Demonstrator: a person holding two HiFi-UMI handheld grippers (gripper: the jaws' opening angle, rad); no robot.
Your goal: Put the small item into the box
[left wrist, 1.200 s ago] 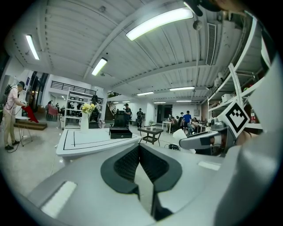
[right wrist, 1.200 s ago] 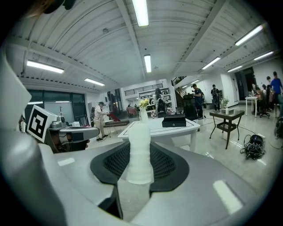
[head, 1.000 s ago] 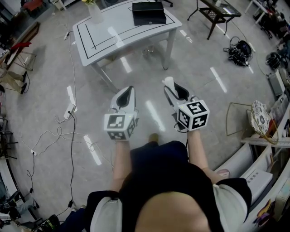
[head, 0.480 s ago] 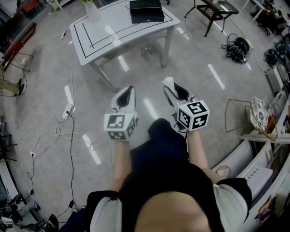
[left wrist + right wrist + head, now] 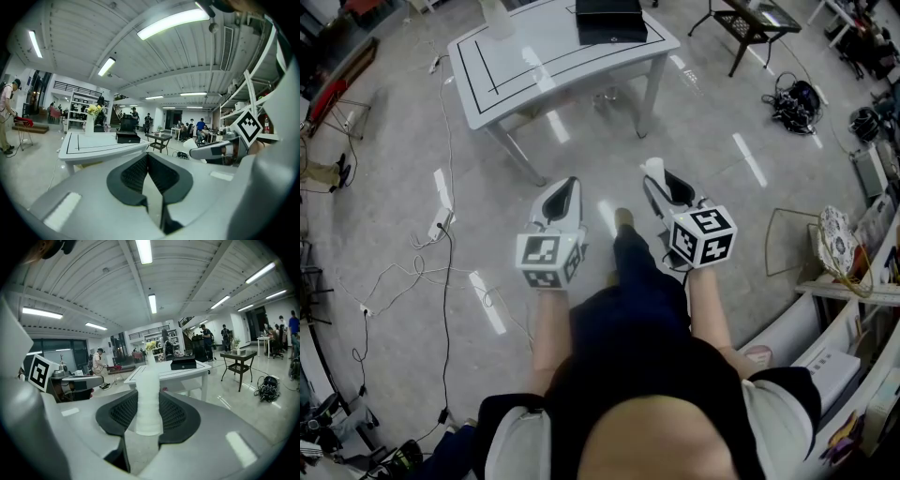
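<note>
Your right gripper (image 5: 664, 185), just right of center, pinches the white small item (image 5: 652, 170), which pokes out past the jaw tips. Your left gripper (image 5: 560, 197), near it at left of center, has its jaws pressed together on nothing. Open grey floor (image 5: 722, 216) lies ahead of both. The white table (image 5: 516, 66) stands well apart, in the upper frame. The black box (image 5: 609, 21) sits on it at the top edge. Cables (image 5: 446, 319) trail along the left.

The left forearm (image 5: 546, 328) and right forearm (image 5: 709, 314) reach forward side by side from the lower middle of the frame. The left claw (image 5: 563, 185), centre-left, has its jaws closed together, empty. The right claw (image 5: 656, 176), centre-right, is clamped on a small white item (image 5: 148, 399).
</note>
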